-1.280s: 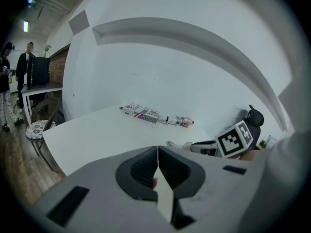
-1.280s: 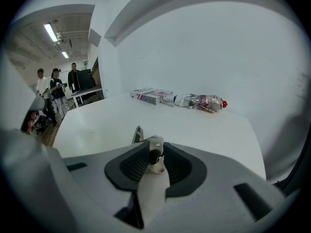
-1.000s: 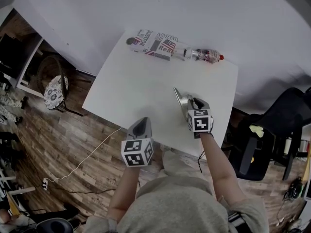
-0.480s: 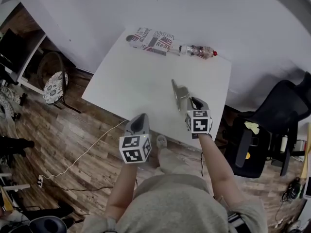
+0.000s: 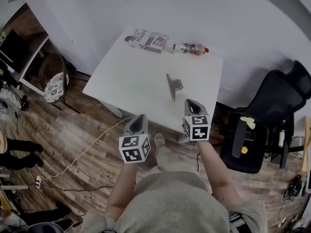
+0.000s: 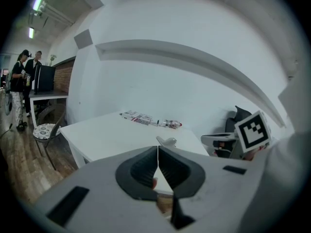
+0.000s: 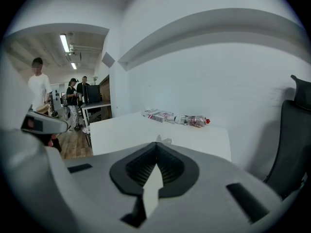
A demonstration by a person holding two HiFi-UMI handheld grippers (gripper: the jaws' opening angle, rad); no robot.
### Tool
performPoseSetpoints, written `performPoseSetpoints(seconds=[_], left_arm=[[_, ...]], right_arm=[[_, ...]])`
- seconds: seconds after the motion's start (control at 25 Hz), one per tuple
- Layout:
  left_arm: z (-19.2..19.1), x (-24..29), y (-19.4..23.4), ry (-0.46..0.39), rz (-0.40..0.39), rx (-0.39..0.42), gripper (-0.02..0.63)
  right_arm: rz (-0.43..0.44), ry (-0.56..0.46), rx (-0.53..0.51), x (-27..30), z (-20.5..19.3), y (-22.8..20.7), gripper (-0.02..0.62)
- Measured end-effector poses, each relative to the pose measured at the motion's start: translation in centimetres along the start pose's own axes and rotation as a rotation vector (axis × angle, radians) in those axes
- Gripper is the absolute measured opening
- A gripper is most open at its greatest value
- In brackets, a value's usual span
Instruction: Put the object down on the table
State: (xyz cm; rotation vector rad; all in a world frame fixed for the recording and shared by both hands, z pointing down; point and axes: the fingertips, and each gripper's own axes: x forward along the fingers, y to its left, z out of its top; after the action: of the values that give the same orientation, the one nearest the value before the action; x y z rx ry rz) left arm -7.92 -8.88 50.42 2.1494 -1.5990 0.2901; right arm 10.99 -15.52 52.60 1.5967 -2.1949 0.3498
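Note:
A small grey metal object (image 5: 172, 86) with a long flat blade lies on the white table (image 5: 131, 81), right of its middle. It shows small beyond the jaws in the left gripper view (image 6: 166, 141) and the right gripper view (image 7: 163, 141). My right gripper (image 5: 191, 104) hangs just off the table's near edge, apart from the object, shut with nothing in it (image 7: 156, 152). My left gripper (image 5: 138, 123) is also off the near edge, over the floor, shut on nothing (image 6: 158, 152).
A printed box (image 5: 148, 39) and a plastic bottle (image 5: 192, 48) lie along the table's far edge by the wall. A black office chair (image 5: 272, 106) stands to the right, a cushioned stool (image 5: 54, 87) to the left. A cable (image 5: 87, 157) crosses the wooden floor. People stand far off (image 7: 77, 93).
The right gripper has let go of the metal object, which now rests on the table. Both grippers have drawn back past the table's near edge.

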Motion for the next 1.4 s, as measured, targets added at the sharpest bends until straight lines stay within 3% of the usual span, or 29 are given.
performPoseSetpoints(seconds=[0.72, 1.4], left_arm=[[-1.3, -8.0, -3.7, -0.063, -0.027, 0.032, 0.008], [-1.3, -8.1, -3.9, -0.06, -0.043, 0.037, 0.008]], right_arm=[[0.063, -0.153, 0.019, -12.6, 0.5, 5.2, 0.003], [0.068, -0.151, 0.023, -13.5, 0.3, 5.7, 0.0]])
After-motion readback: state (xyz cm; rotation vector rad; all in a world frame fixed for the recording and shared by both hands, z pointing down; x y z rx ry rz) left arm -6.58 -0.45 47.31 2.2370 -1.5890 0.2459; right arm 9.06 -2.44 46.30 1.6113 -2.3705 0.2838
